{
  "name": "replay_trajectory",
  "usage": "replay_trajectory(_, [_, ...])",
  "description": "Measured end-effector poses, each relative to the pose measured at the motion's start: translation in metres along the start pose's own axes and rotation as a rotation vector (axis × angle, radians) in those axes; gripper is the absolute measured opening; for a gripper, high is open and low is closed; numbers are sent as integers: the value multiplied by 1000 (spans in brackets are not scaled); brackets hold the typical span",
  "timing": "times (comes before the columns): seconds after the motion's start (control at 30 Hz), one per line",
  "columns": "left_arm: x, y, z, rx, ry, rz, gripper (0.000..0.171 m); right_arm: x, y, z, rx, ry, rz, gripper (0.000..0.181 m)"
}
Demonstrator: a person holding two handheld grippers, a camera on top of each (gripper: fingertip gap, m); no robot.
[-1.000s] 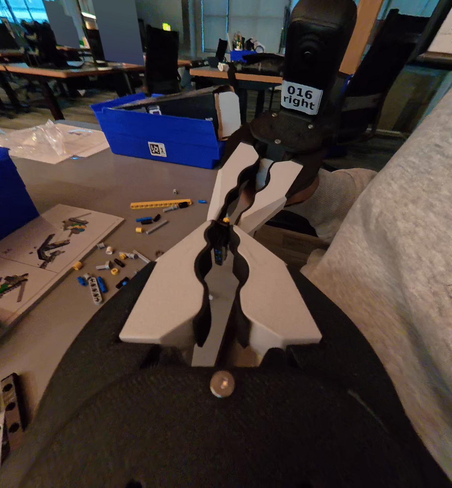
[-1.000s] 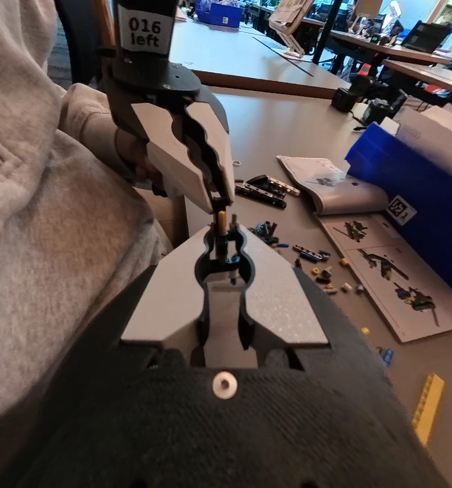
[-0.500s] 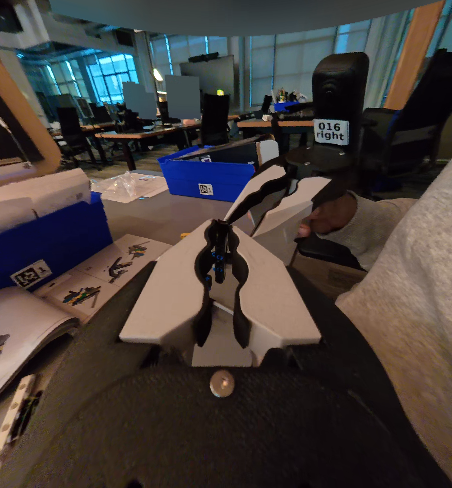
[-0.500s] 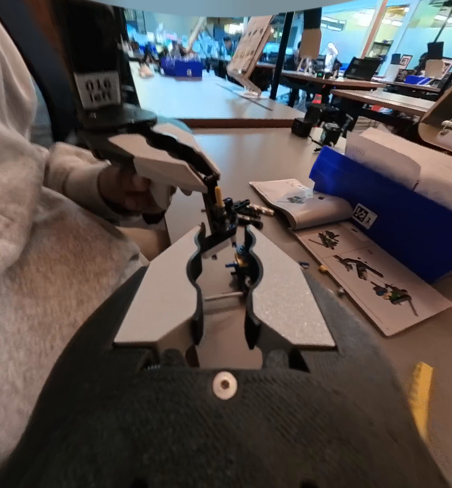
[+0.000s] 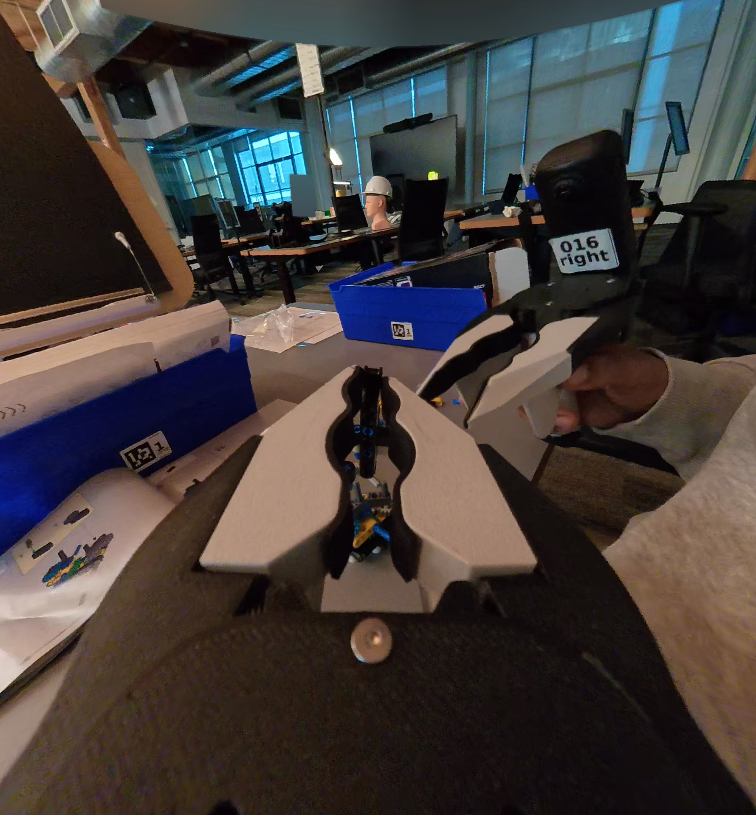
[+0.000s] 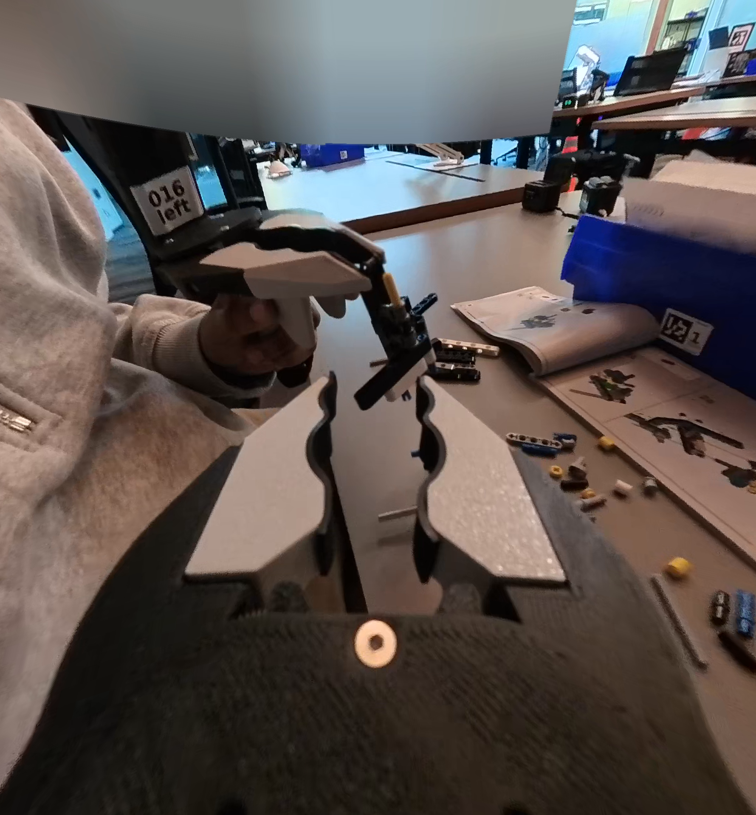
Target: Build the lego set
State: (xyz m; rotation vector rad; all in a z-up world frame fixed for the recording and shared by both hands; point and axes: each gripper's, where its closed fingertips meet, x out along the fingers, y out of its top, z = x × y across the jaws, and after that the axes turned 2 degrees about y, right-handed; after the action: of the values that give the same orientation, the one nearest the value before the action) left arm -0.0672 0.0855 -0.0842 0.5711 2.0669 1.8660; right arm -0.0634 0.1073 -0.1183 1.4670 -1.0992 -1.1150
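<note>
Left tool (image 5: pixel 369 375) clenched on black lego assembly (image 6: pixel 400 339), held above counter (image 6: pixel 477 273), right tool (image 6: pixel 374 388) released, jaws apart just below assembly, loose lego pieces (image 6: pixel 588 478) beside open instruction booklet (image 6: pixel 685 441), blue bin (image 6: pixel 676 300) behind.

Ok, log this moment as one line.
left gripper: shut on assembly, held above table | right gripper: open, empty | loose parts beside manual

lego assembly (image 6: pixel 400 342): black with yellow pin, blue bits | tilted, held aloft | loose pieces (image 6: pixel 588 476) scattered on table
</note>
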Motion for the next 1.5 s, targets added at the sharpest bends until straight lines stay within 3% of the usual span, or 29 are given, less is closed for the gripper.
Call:
replay_trajectory(0.57, [-1, -2, -11, 2, 53, 18, 5, 12, -5, 2, 43, -35, -4, 35])
replay_trajectory(0.77, [-7, 7, -19, 32, 103, 84, 5, 10, 5, 20, 488, -43, 138, 39])
replay_trajectory(0.93, [-9, 11, -16, 87, 119, 109, 5, 21, -3, 8, 744, 111, 158, 40])
replay_trajectory(1.07, [-7, 11, -7, 117, 98, 111, 5, 24, 0, 2, 871, 220, 228, 23])
replay_trajectory(1.17, [-7, 13, -2, 134, 87, 126, 6, 22, 1, 5, 883, 219, 255, 6])
replay_trajectory(1.37, [-6, 11, 1, 113, 61, 129, 7, 18, 2, 13, 791, 157, 250, 5])
replay_trajectory(1.5, [-10, 14, -7, 22, 50, 158, 30, 6, 2, 26, 631, 62, 224, 6])
